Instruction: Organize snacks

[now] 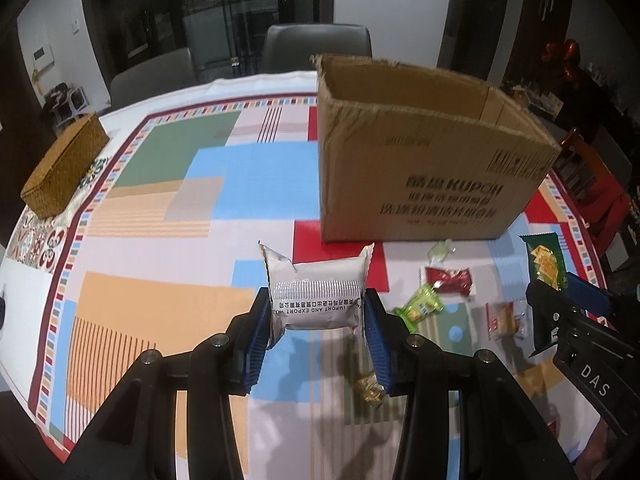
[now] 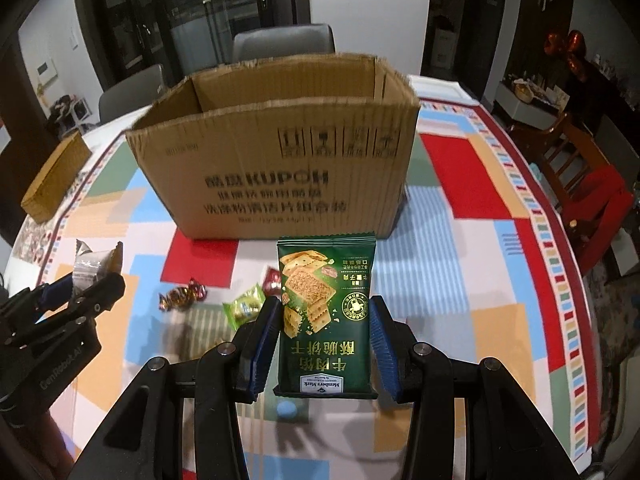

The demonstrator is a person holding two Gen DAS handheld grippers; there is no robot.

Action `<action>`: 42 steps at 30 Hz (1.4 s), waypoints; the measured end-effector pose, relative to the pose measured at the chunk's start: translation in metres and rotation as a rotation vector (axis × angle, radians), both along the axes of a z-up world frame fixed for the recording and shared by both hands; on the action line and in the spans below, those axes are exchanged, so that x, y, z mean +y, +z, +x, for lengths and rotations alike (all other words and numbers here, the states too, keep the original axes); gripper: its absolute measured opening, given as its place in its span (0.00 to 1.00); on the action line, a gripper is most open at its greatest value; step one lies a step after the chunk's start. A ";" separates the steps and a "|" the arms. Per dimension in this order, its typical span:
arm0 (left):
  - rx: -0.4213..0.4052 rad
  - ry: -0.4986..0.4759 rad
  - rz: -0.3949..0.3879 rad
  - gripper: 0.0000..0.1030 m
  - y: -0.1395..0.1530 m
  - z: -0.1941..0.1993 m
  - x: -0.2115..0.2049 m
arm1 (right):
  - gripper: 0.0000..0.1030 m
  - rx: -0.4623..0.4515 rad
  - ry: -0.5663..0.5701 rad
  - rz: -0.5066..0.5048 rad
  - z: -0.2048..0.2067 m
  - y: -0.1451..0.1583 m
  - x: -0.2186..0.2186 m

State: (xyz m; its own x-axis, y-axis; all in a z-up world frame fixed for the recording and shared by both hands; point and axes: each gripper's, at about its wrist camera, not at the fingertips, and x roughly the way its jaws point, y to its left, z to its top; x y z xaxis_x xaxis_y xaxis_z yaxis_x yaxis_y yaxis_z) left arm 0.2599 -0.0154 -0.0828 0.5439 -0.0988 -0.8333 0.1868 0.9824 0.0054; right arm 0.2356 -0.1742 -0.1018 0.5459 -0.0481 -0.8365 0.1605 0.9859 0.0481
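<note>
My left gripper [image 1: 318,312] is shut on a silver-white snack packet [image 1: 318,294], held above the table in front of the open cardboard box [image 1: 420,168]. My right gripper [image 2: 324,320] is shut on a dark green cracker packet [image 2: 326,312], held upright before the same box [image 2: 272,160]. In the left wrist view the right gripper [image 1: 560,300] shows at the right with the green packet [image 1: 546,260]. In the right wrist view the left gripper [image 2: 80,292] appears at the left with the silver packet [image 2: 94,264]. Loose snacks lie on the tablecloth: a light green candy [image 1: 420,306], a red packet [image 1: 450,280], a gold-wrapped sweet [image 1: 370,390].
A woven basket [image 1: 64,168] sits at the table's left edge. Grey chairs [image 1: 316,46] stand behind the table and a red wooden chair [image 2: 592,184] at its right. More small snacks [image 2: 182,294] lie between the grippers and the box. The patterned tablecloth [image 1: 168,200] covers the round table.
</note>
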 end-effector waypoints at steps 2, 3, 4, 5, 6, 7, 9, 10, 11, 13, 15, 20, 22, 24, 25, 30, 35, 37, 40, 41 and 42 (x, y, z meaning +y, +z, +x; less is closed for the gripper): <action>-0.013 -0.004 -0.005 0.42 0.006 0.000 -0.002 | 0.44 -0.015 -0.001 -0.002 0.001 0.005 -0.001; -0.019 -0.005 -0.008 0.42 0.009 0.000 -0.002 | 0.44 -0.024 -0.001 -0.003 0.001 0.008 -0.001; -0.026 -0.007 -0.011 0.42 0.012 0.001 -0.003 | 0.44 -0.033 -0.002 -0.004 0.001 0.011 -0.002; -0.035 -0.009 -0.013 0.42 0.015 0.001 -0.004 | 0.44 -0.038 -0.001 -0.005 0.001 0.013 -0.002; -0.039 -0.010 -0.015 0.42 0.018 0.000 -0.005 | 0.44 -0.047 -0.001 -0.007 0.002 0.016 -0.003; -0.046 -0.011 -0.018 0.42 0.020 0.001 -0.005 | 0.44 -0.054 -0.001 -0.008 0.002 0.019 -0.003; -0.060 -0.015 -0.023 0.42 0.027 0.002 -0.007 | 0.44 -0.071 -0.001 -0.013 0.003 0.025 -0.004; -0.068 -0.017 -0.024 0.42 0.030 0.002 -0.008 | 0.44 -0.082 -0.002 -0.015 0.004 0.029 -0.005; -0.079 -0.019 -0.027 0.42 0.035 0.003 -0.009 | 0.44 -0.089 -0.002 -0.016 0.004 0.031 -0.005; -0.093 -0.022 -0.032 0.42 0.041 0.005 -0.011 | 0.44 -0.111 -0.004 -0.020 0.006 0.039 -0.007; -0.111 -0.026 -0.037 0.42 0.049 0.006 -0.012 | 0.44 -0.130 -0.005 -0.024 0.007 0.046 -0.008; -0.151 -0.037 -0.047 0.42 0.067 0.010 -0.018 | 0.44 -0.175 -0.009 -0.034 0.011 0.063 -0.012; -0.165 -0.040 -0.051 0.42 0.072 0.011 -0.020 | 0.44 -0.190 -0.010 -0.039 0.012 0.069 -0.013; -0.179 -0.043 -0.059 0.42 0.078 0.013 -0.021 | 0.44 -0.203 -0.011 -0.040 0.013 0.073 -0.014; -0.185 -0.044 -0.065 0.42 0.080 0.013 -0.021 | 0.44 -0.208 -0.012 -0.040 0.013 0.075 -0.015; -0.221 -0.063 -0.083 0.42 0.091 0.015 -0.025 | 0.44 -0.239 -0.015 -0.044 0.016 0.083 -0.019; -0.252 -0.088 -0.089 0.43 0.102 0.020 -0.031 | 0.44 -0.277 -0.004 -0.037 0.019 0.090 -0.023; -0.263 -0.097 -0.094 0.43 0.105 0.022 -0.032 | 0.44 -0.294 -0.004 -0.043 0.020 0.094 -0.024; -0.276 -0.106 -0.098 0.43 0.108 0.027 -0.034 | 0.44 -0.320 -0.001 -0.053 0.023 0.100 -0.024; -0.280 -0.108 -0.097 0.43 0.109 0.029 -0.035 | 0.44 -0.327 0.000 -0.056 0.024 0.100 -0.024; -0.284 -0.111 -0.097 0.43 0.109 0.031 -0.036 | 0.44 -0.336 0.002 -0.059 0.025 0.102 -0.024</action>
State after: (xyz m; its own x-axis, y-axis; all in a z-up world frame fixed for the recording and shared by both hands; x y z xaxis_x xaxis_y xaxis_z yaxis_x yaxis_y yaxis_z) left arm 0.2912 -0.0514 0.0264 0.7351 -0.2422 -0.6333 0.2970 0.9547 -0.0203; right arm 0.2609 -0.1986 0.0002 0.7904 -0.0901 -0.6060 0.1437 0.9888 0.0404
